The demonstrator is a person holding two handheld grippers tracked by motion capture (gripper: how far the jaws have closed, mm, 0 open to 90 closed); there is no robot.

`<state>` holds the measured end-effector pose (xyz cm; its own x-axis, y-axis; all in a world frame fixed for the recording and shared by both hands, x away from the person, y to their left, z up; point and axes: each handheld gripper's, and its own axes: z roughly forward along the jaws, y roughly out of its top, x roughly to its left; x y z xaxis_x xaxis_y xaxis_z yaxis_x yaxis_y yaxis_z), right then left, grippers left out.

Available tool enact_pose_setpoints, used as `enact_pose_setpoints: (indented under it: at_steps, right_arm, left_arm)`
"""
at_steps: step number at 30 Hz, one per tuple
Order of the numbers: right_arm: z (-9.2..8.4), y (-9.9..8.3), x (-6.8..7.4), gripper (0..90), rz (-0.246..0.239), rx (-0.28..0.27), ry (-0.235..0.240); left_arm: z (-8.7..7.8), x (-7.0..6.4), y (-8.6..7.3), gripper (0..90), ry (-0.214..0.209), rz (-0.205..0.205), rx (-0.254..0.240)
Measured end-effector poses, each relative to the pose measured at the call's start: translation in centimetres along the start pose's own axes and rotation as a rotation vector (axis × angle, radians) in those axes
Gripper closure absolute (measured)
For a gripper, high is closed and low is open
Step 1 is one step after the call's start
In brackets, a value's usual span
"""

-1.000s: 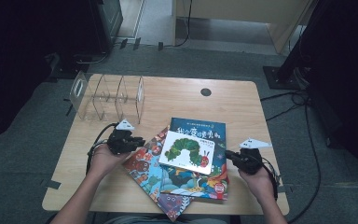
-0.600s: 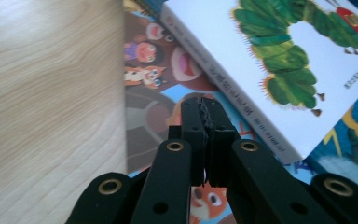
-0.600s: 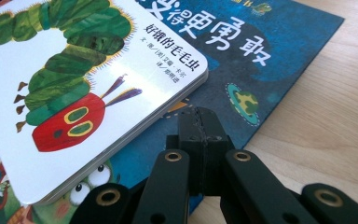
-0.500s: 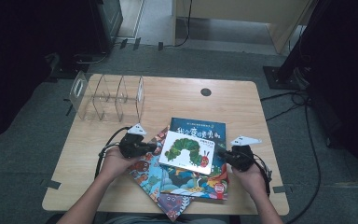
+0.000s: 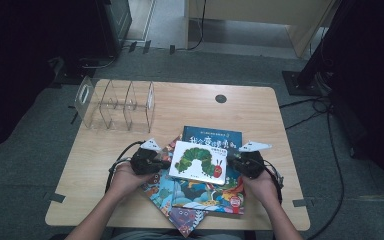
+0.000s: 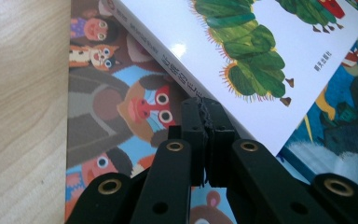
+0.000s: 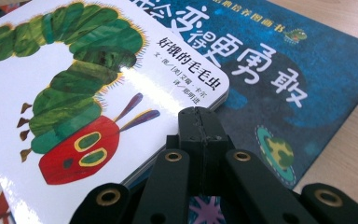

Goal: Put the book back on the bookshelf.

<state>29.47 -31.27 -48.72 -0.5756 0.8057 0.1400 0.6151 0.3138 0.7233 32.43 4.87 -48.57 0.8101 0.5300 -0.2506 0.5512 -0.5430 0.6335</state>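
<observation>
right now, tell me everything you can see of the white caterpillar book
The white caterpillar book is a small, thick, glossy board book with rounded corners; its cover shows a green caterpillar with a red head and black Chinese lettering. It lies flat, face up, atop the pile, overlapping the dark blue book. The left gripper and right gripper, jaws shut, meet its opposite edges.

The caterpillar book (image 5: pixel 198 162) lies atop the book pile (image 5: pixel 195 200), grippers flanking it.
</observation>
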Motion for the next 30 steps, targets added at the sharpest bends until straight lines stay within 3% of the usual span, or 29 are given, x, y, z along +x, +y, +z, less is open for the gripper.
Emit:
enact_pose_setpoints:
  at_steps: [10, 15, 18, 22, 30]
  right_arm:
    - [1.3, 1.2, 0.2, 90.0, -0.008, -0.001, -0.011]
    - [2.1, 1.8, 0.2, 89.6, -0.016, -0.016, -0.012]
    - [1.9, 1.7, 0.2, 89.6, -0.022, -0.011, -0.02]
    - [1.2, 1.3, 0.1, 89.7, 0.008, -0.011, -0.012]
    - [-0.7, -0.1, 1.8, 89.8, 0.009, -0.013, 0.015]
  left_arm:
    - [-0.7, -0.7, -1.1, 90.0, -0.029, -0.031, 0.011]
    - [-0.9, -1.0, -1.6, 90.0, -0.045, 0.005, 0.035]
    - [-1.1, -0.3, -1.4, 90.0, -0.033, -0.013, 0.018]
    - [-1.5, 1.0, -0.9, 90.0, -0.021, -0.047, -0.029]
    - [-1.2, 3.4, 0.6, 90.0, 0.003, -0.064, -0.054]
